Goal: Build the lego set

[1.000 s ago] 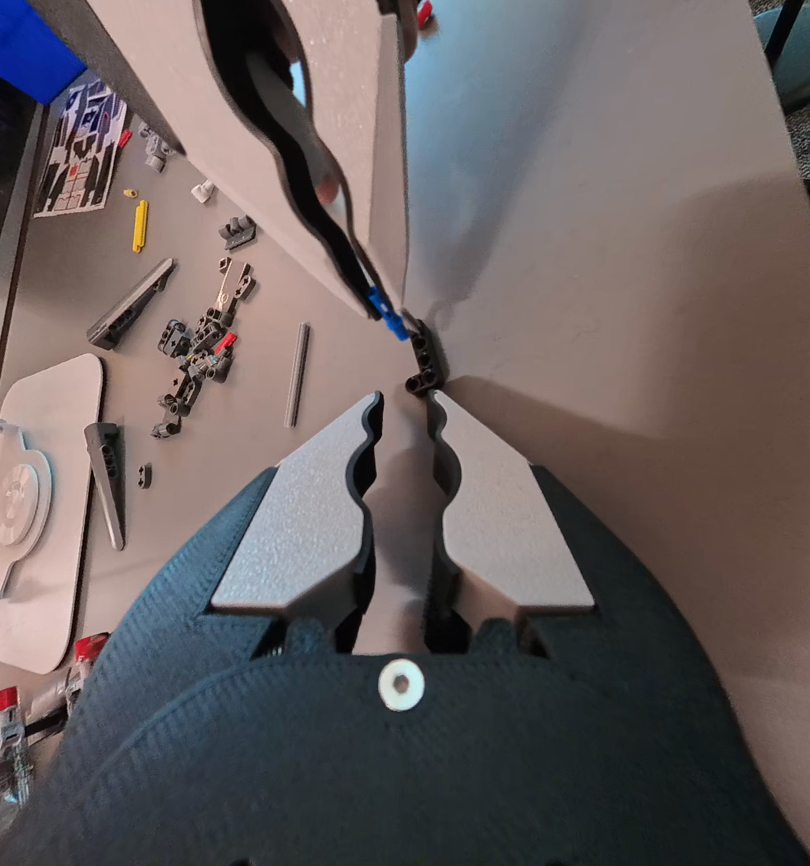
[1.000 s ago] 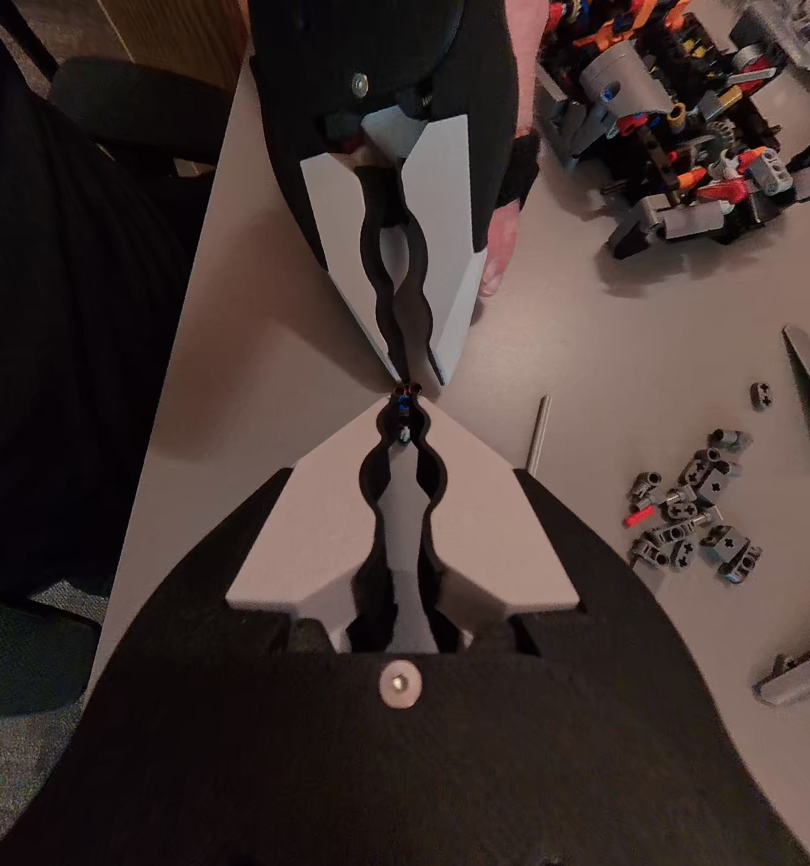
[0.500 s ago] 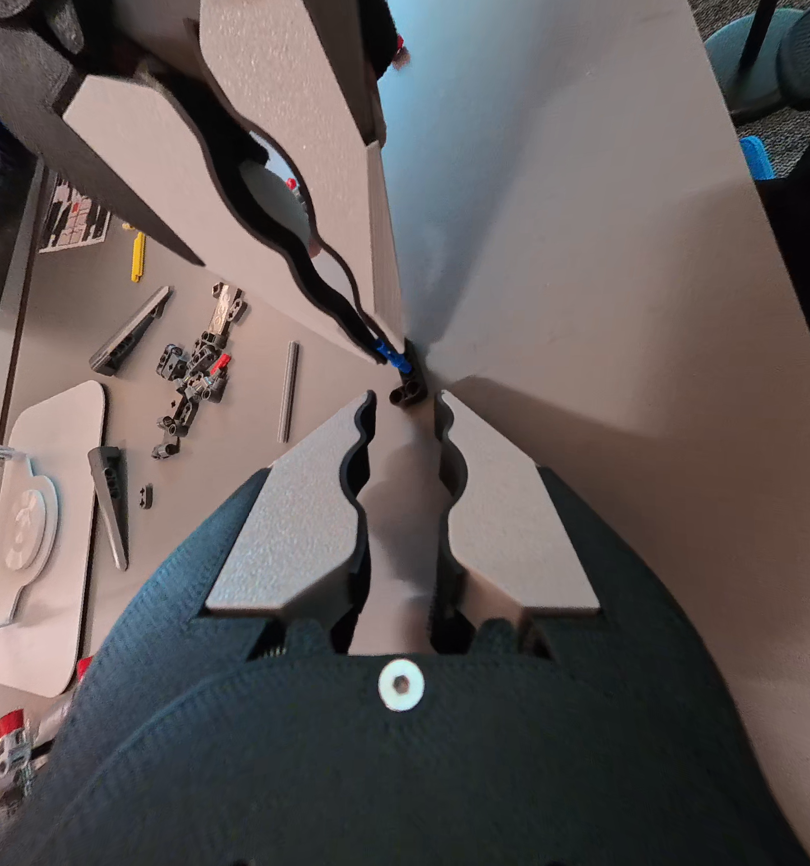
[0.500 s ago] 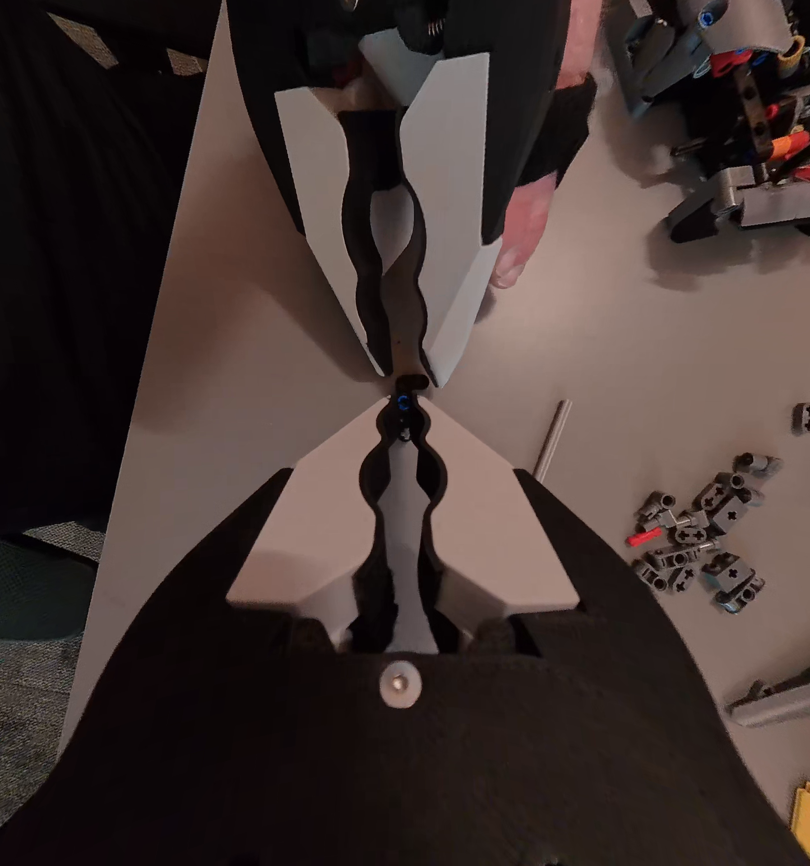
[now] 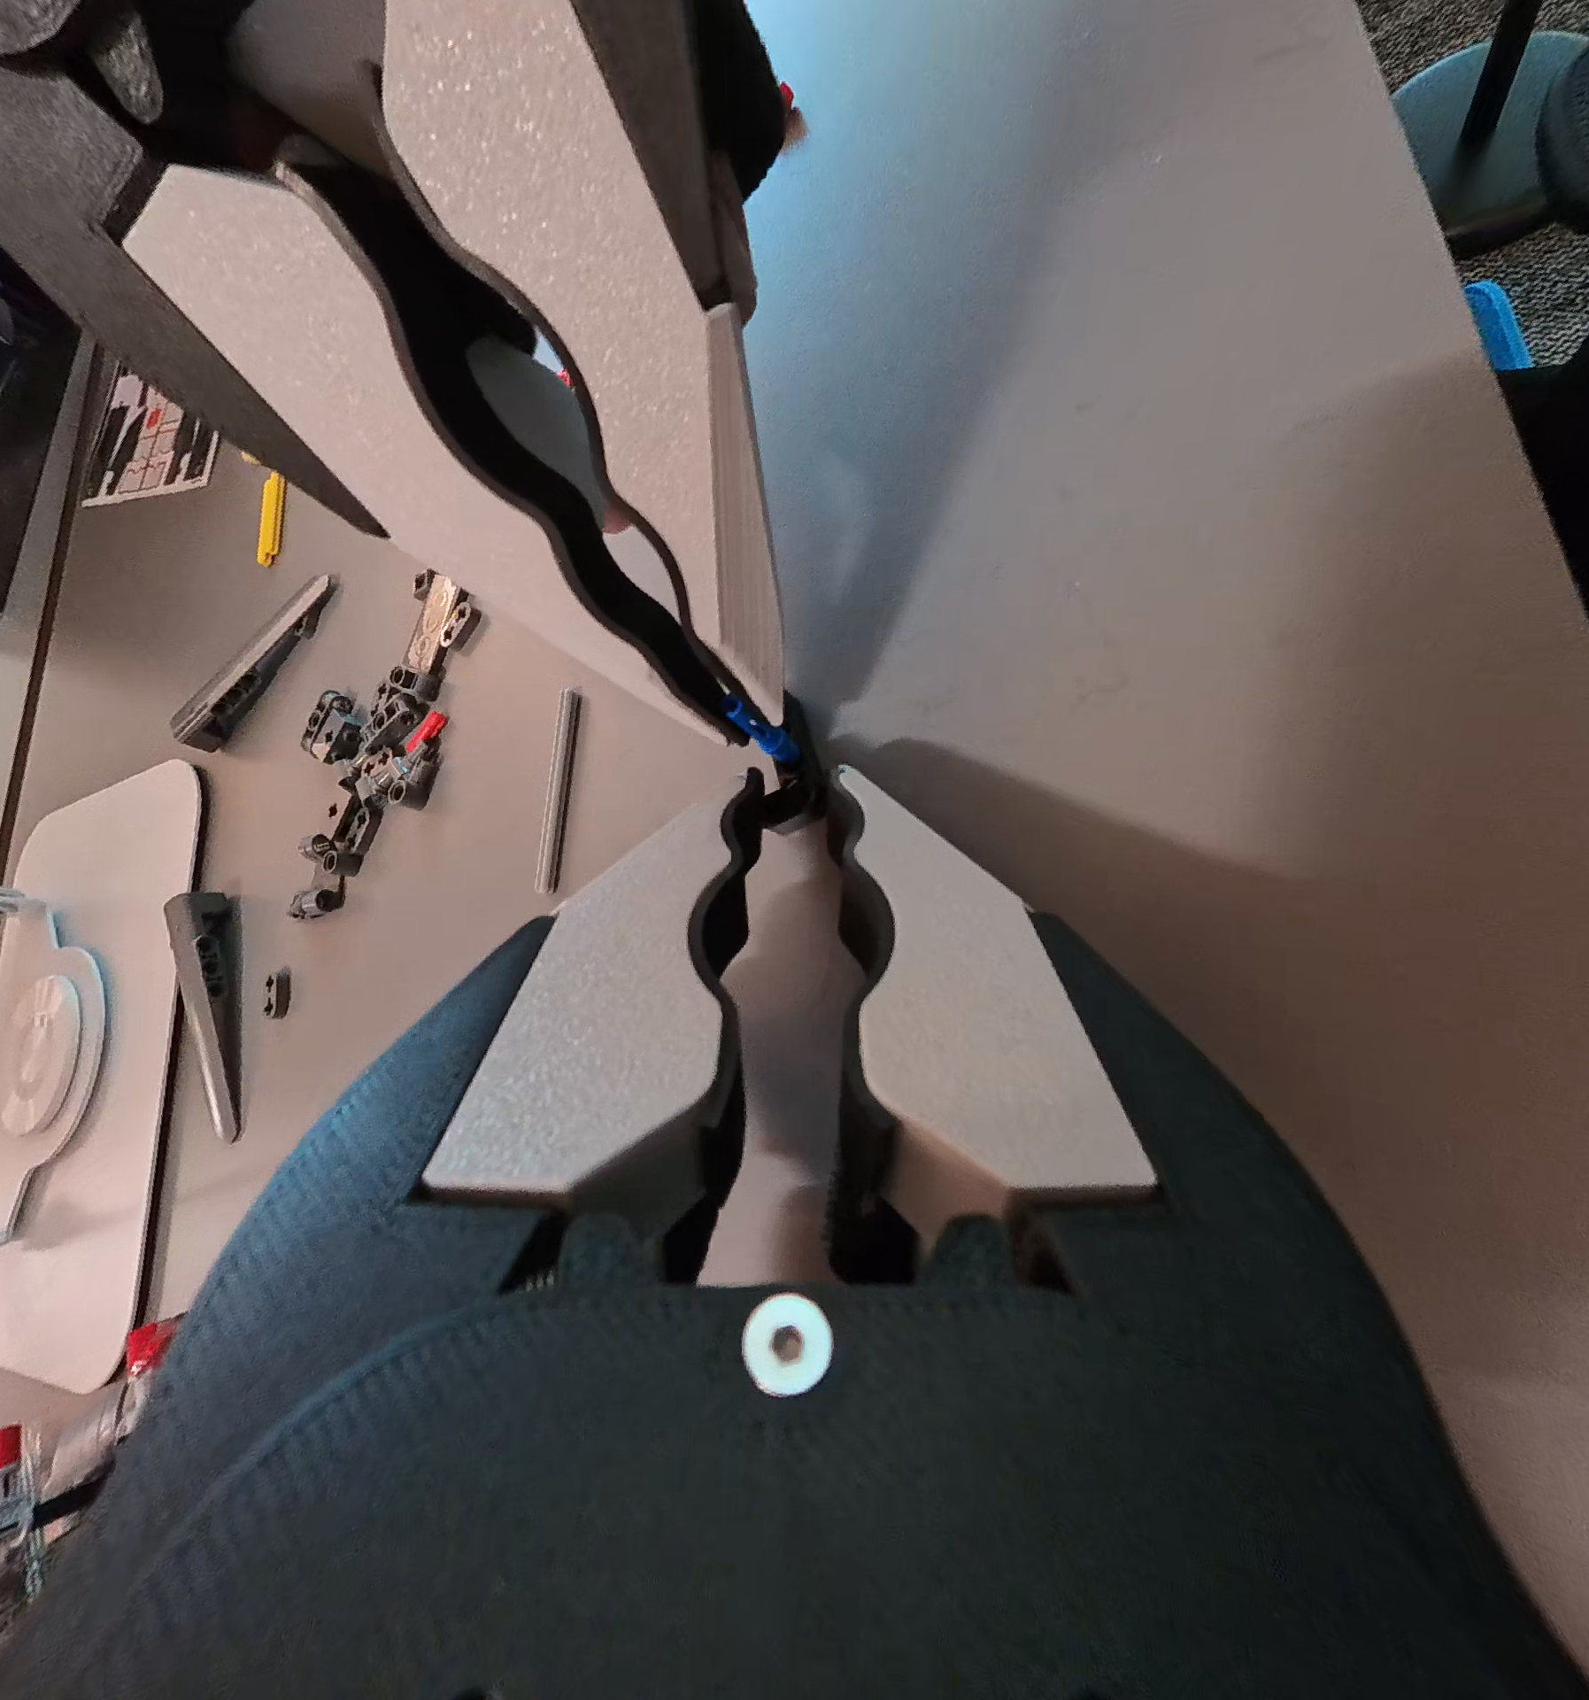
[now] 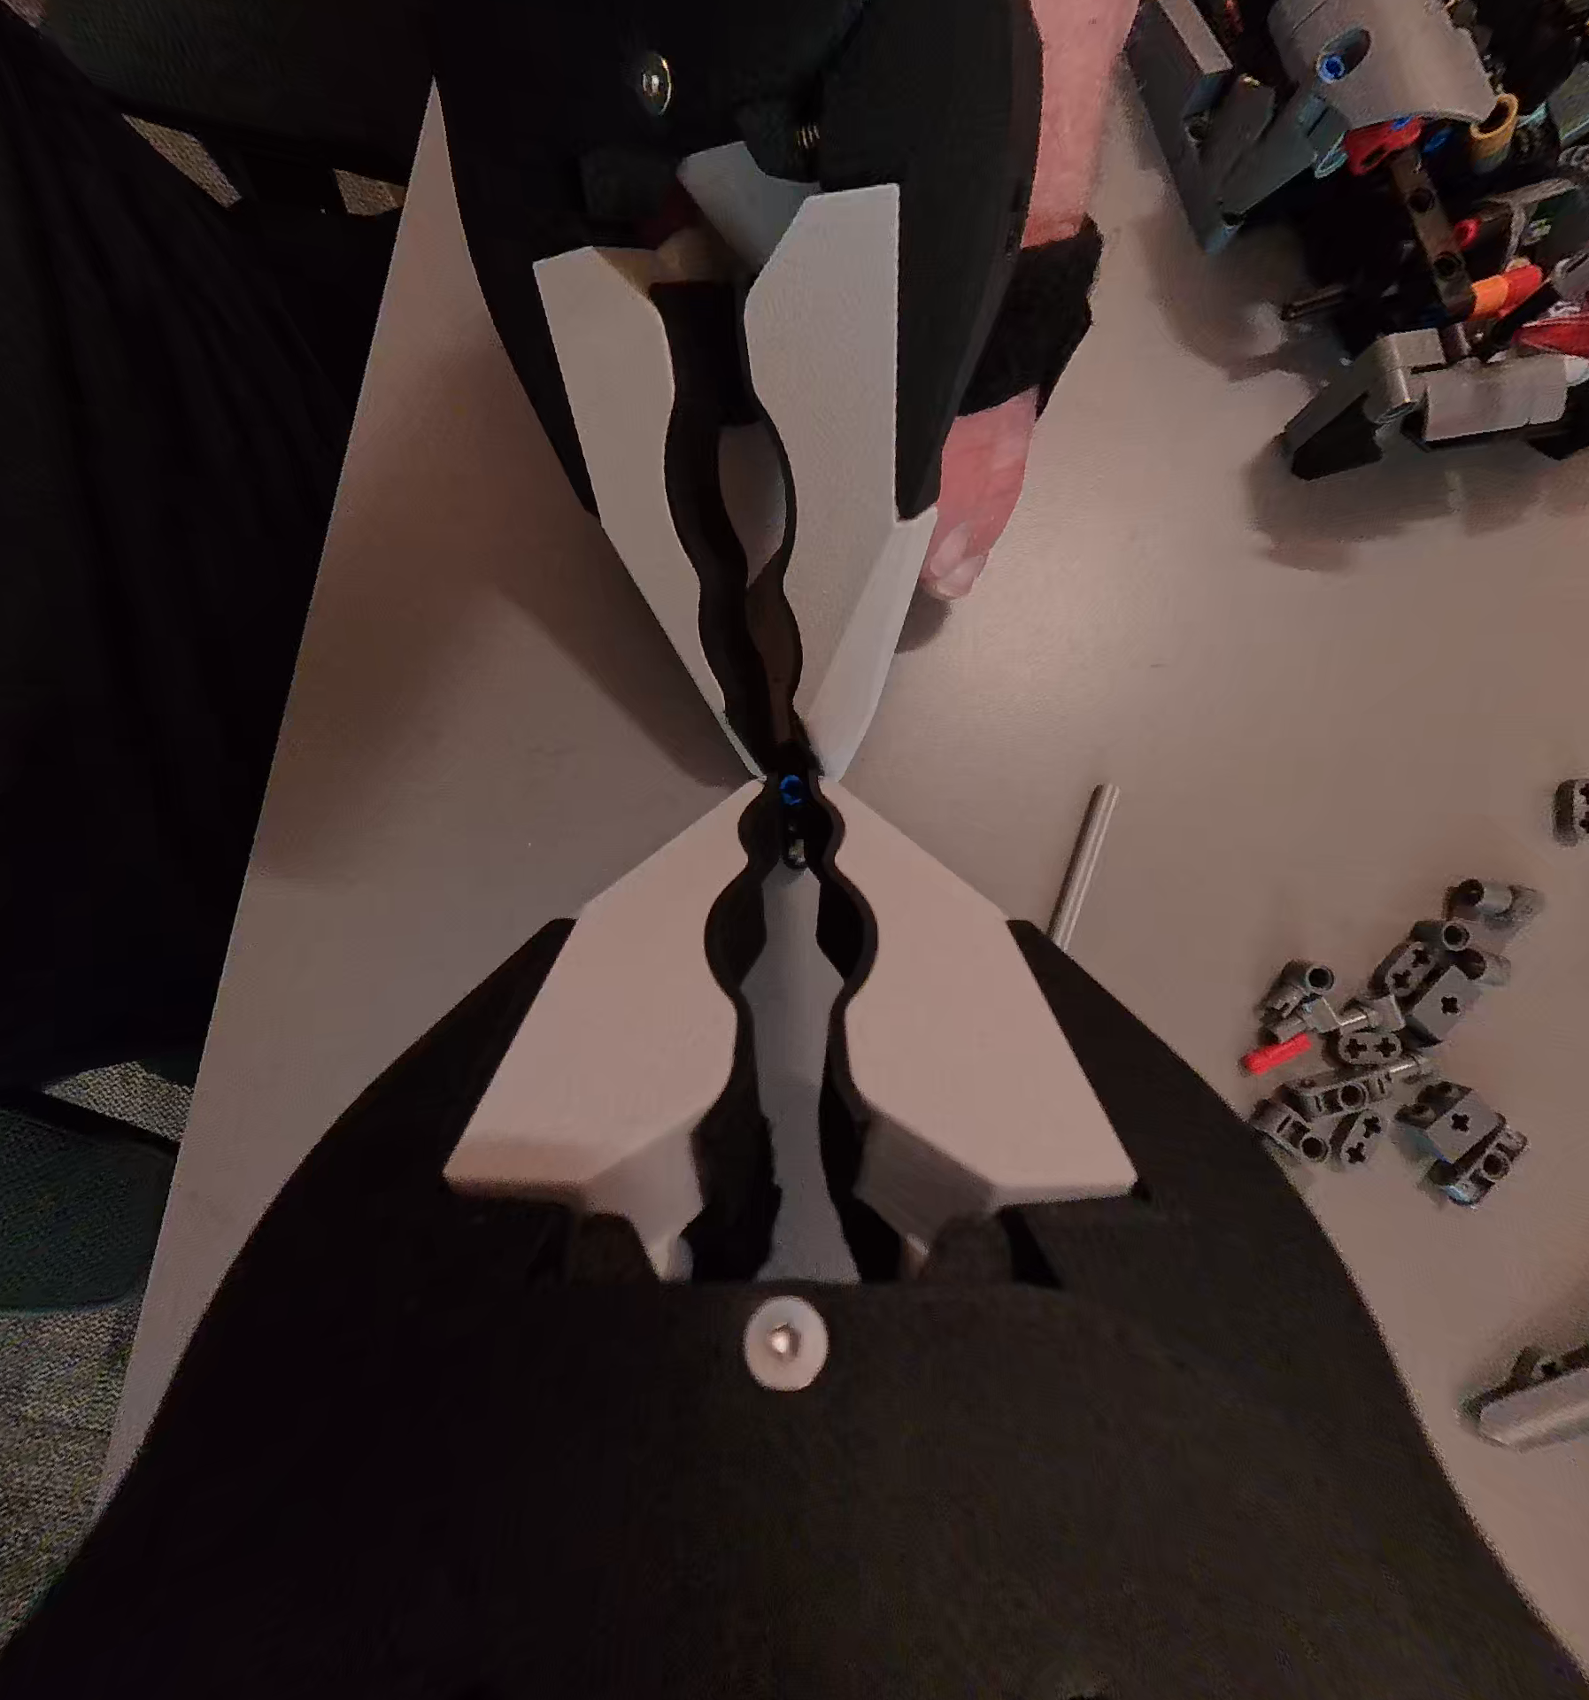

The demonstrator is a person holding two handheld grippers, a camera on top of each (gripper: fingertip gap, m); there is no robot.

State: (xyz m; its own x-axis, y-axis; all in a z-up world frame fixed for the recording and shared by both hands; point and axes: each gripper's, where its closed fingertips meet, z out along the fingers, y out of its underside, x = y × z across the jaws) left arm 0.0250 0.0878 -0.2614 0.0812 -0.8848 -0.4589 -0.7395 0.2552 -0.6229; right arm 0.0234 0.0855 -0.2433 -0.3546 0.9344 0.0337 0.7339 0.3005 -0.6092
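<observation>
Right gripper (image 6: pixel 788 809) fingers clamped on a blue pin (image 5: pixel 758 725) pushed into a small black connector (image 5: pixel 795 800). Left gripper (image 5: pixel 792 802) fingers narrow, pinching that connector above the bench (image 5: pixel 1140 644). Pin partly seated; spare pieces (image 6: pixel 1388 1049) lying loose alongside.

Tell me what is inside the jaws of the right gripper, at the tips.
A blue pin is pinched in the right gripper; its other end enters a black connector. How deep it goes is covered.
</observation>
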